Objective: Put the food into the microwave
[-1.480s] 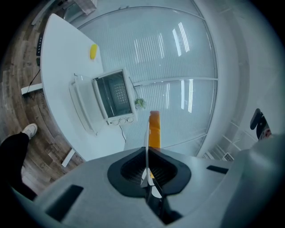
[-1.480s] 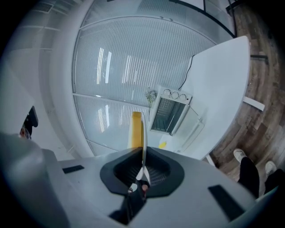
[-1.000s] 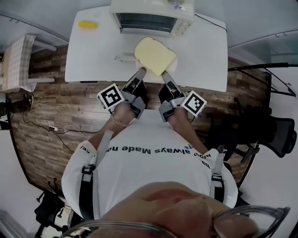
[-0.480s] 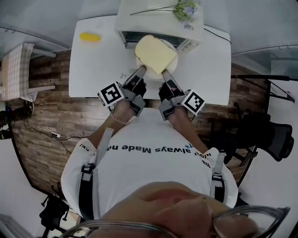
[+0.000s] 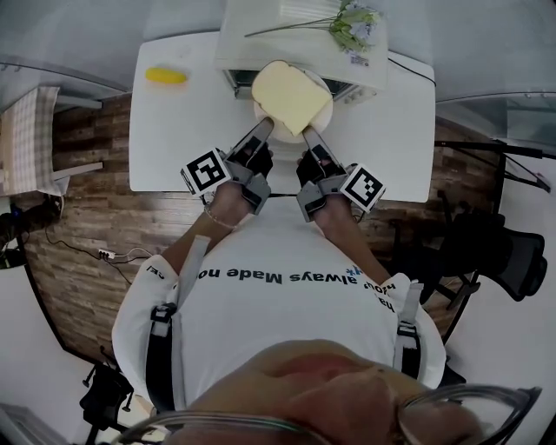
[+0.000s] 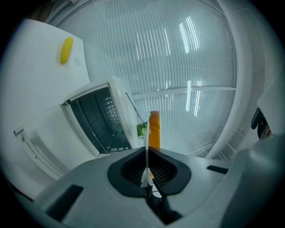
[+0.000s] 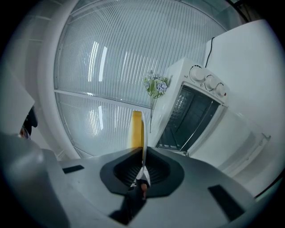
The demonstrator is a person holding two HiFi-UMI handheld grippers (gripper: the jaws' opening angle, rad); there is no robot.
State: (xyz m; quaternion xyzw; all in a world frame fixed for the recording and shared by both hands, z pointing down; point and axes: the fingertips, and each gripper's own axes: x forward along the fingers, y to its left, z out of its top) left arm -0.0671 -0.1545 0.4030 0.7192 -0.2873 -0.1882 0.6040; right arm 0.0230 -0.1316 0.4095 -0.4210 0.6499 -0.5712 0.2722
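Table [image 5: 174, 139]: directly before me. Toaster oven [image 5: 278, 35]: at the table's far edge, mouth facing me, door let down. Sprig of flowers [image 5: 352, 22]: on the oven's top, toward its right end. Oblong item [image 5: 165, 76]: on the table, left of the oven and apart from it. Plate [image 5: 323, 111]: just before the oven's mouth, carrying a slice of bread [image 5: 291, 96]. My left gripper [image 5: 265, 130] clamps its near-left rim, my right gripper [image 5: 310, 139] its near-right rim. Office chair [image 5: 499, 252]: on the floor, right of the table.

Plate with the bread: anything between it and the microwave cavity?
Nothing visible. The microwave door is folded down, and no item shows in the cavity. The plate, clamped by the left gripper and right gripper, is at the opening.
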